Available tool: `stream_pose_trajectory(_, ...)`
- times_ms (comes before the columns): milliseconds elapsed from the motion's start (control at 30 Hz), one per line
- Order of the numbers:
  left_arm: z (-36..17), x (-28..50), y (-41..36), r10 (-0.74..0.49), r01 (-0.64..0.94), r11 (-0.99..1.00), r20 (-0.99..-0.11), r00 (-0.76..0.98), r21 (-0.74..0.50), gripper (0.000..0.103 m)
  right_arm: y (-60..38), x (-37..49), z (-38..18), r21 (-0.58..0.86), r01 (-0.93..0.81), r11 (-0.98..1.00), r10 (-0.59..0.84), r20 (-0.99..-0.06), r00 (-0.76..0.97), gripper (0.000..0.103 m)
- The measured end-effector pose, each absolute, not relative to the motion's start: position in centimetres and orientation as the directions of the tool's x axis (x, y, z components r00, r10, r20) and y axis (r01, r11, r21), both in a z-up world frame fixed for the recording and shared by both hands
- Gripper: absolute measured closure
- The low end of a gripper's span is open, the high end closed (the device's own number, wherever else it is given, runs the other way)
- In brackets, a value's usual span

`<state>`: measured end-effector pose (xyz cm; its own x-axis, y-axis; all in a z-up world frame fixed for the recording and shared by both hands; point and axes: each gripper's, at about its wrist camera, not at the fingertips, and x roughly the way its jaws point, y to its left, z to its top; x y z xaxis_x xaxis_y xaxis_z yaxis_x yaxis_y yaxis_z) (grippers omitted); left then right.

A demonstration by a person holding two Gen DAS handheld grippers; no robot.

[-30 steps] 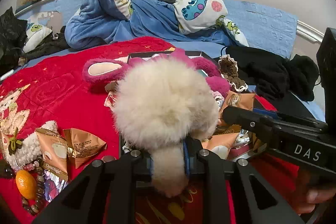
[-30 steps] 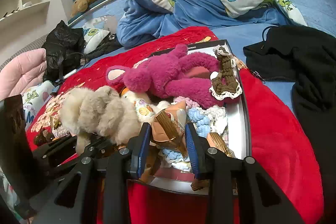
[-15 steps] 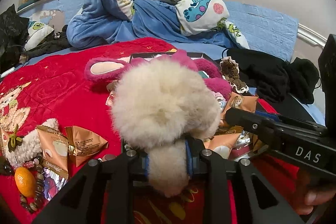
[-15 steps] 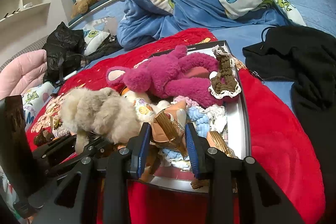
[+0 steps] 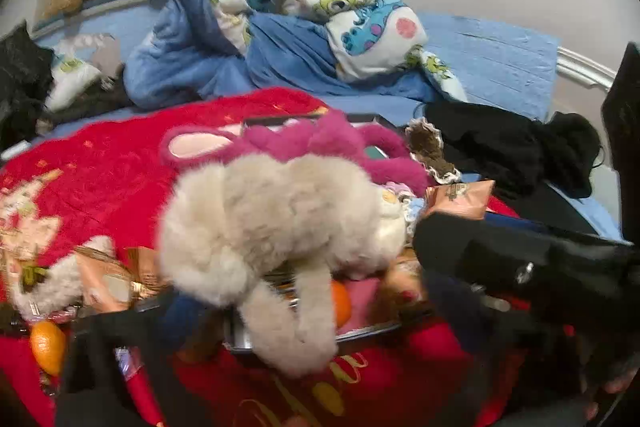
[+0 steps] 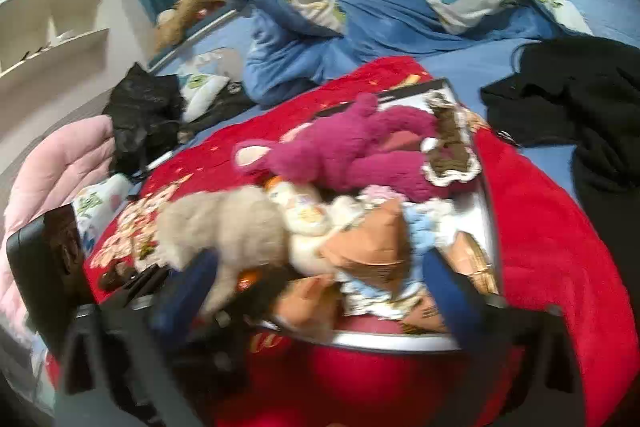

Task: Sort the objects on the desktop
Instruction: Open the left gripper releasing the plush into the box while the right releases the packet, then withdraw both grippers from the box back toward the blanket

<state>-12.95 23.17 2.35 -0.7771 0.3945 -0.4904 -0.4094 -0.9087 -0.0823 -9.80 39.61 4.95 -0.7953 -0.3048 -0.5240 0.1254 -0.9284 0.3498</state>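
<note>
The fluffy beige plush toy (image 5: 272, 223) lay across the near edge of the silver metal tray (image 6: 400, 341) on the red blanket (image 5: 108, 163), its limb dangling over the rim, beside the magenta plush bear (image 6: 352, 151). The left claw (image 5: 248, 323) was blurred, its fingers looking spread, holding nothing. The right claw (image 6: 316, 279) stood wide open around a brown snack packet (image 6: 372, 243) without gripping it.

fluffy cream plush toy (image 5: 276, 223), shiny metal tray (image 6: 400, 341)
</note>
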Motion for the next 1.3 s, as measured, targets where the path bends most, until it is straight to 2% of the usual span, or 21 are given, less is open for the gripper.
stream_pose_trajectory(133, 2.6, -13.0, 22.7, 0.394, -0.399, -0.912, -0.481, -0.783, -0.097, 0.0, 38.8, -9.3, 5.4, 0.29, 0.114, -0.95, -0.258, -0.528, -0.809, 0.0)
stream_pose_trajectory(400, 2.6, -13.6, 22.1, 0.397, -0.377, -0.915, -0.482, -0.781, -0.143, 0.0, 40.3, -9.1, 5.7, 0.373, 0.091, -0.924, -0.283, -0.502, -0.817, 0.0)
stream_pose_trajectory(600, 2.7, -13.5, 21.5, 0.411, -0.372, -0.911, -0.465, -0.784, -0.179, 0.0, 40.2, -8.7, 6.3, 0.354, 0.059, -0.933, -0.242, -0.5, -0.832, 0.0)
stream_pose_trajectory(867, 3.3, -12.7, 18.8, 0.452, -0.354, -0.888, -0.409, -0.793, -0.294, 0.0, 39.5, -8.3, 7.3, 0.358, 0.057, -0.932, -0.232, -0.467, -0.853, 0.0)
stream_pose_trajectory(1300, 3.8, -10.9, 13.6, 0.429, -0.285, -0.886, -0.408, -0.806, -0.367, 0.0, 35.3, -9.4, 7.9, 0.394, 0.101, -0.914, -0.284, -0.441, -0.851, 0.0)
